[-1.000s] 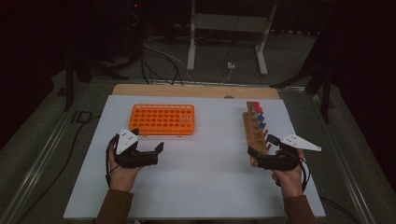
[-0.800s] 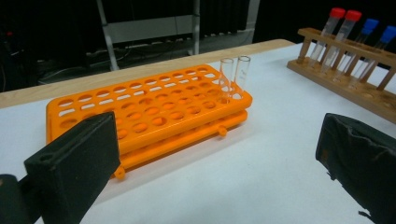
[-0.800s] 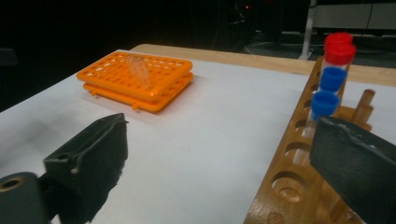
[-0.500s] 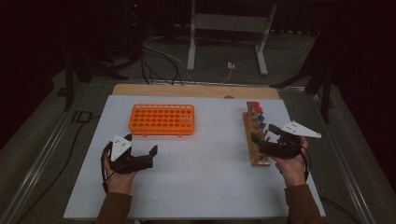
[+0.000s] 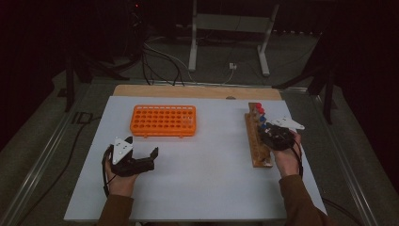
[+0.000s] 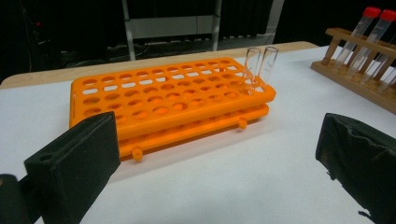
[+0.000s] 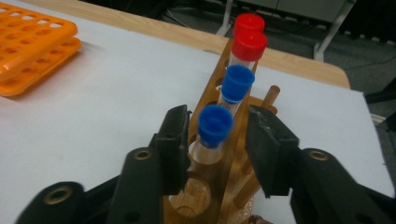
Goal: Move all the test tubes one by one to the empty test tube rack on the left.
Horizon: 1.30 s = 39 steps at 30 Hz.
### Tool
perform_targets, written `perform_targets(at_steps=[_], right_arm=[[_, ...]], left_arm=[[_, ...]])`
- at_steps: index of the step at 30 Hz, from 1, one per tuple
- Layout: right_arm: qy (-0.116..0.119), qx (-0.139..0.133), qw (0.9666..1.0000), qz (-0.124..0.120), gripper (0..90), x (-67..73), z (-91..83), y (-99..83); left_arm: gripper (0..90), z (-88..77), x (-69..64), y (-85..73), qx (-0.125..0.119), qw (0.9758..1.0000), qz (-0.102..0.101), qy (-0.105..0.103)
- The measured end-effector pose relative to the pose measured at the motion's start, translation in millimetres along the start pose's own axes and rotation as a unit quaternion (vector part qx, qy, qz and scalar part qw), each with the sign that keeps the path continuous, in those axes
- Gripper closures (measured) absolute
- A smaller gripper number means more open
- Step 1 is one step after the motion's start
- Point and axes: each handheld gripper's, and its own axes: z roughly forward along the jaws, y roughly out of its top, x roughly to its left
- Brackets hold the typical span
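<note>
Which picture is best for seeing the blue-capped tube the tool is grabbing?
The right gripper view: the nearest blue-capped tube stands up close in the wooden rack, between the right tool's jaws. The high view shows it tiny; the left gripper view gives no clear blue cap.

No readable text, labels, brands or numbers anywhere, near the tongs or farther off.

Open table (image 5: pixel 211 165) between orange rack (image 5: pixel 163 120) and wooden rack (image 5: pixel 256 141)
</note>
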Motion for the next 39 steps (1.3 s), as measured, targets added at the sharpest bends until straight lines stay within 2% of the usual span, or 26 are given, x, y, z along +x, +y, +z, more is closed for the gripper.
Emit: perform_targets(at_steps=[4, 6, 9, 13, 20, 24, 29, 35, 39], right_arm=[[0.007, 0.011, 0.9999, 0.001, 74.0, -1.0, 8.1, -0.5], [0.013, 0.008, 0.9998, 0.009, 75.2, -1.5, 10.4, -1.7], [0.018, 0.007, 0.9998, 0.009, 75.6, 0.9, 12.2, -1.6], [0.014, 0.008, 0.9999, 0.002, 75.8, 4.4, 14.1, -2.1], [0.011, 0.012, 0.9998, 0.013, 76.7, 1.3, 12.9, -1.2], [0.013, -0.002, 0.9998, 0.016, 76.7, -1.5, 4.1, 2.3], [0.015, -0.020, 0.9995, 0.020, 76.8, -4.0, -12.6, 16.1], [0.029, -0.050, 0.9983, 0.009, 76.9, -0.3, -35.2, 36.7], [0.069, -0.066, 0.9952, 0.016, 76.8, 7.3, -46.4, 42.8]], left_arm=[[0.5, 0.3, -1.5, 0.0, 0.001, 1.0000, 0.002, -0.002], [0.5, 0.3, -2.9, -0.2, 0.001, 1.0000, 0.002, -0.004], [0.5, 1.1, -4.3, -0.4, 0.001, 1.0000, 0.003, -0.005], [0.5, 1.4, -5.3, -0.6, 0.002, 1.0000, 0.003, -0.005], [0.6, 2.4, -5.7, -1.3, 0.003, 1.0000, -0.001, -0.007], [0.6, 3.0, -6.6, -1.3, 0.004, 1.0000, 0.001, -0.006], [0.6, 3.4, -8.0, -1.2, 0.004, 1.0000, 0.003, -0.003], [0.6, 3.9, -8.3, -1.3, 0.005, 1.0000, 0.004, -0.003], [0.6, 3.3, -9.7, 0.0, 0.006, 1.0000, 0.008, 0.000]])
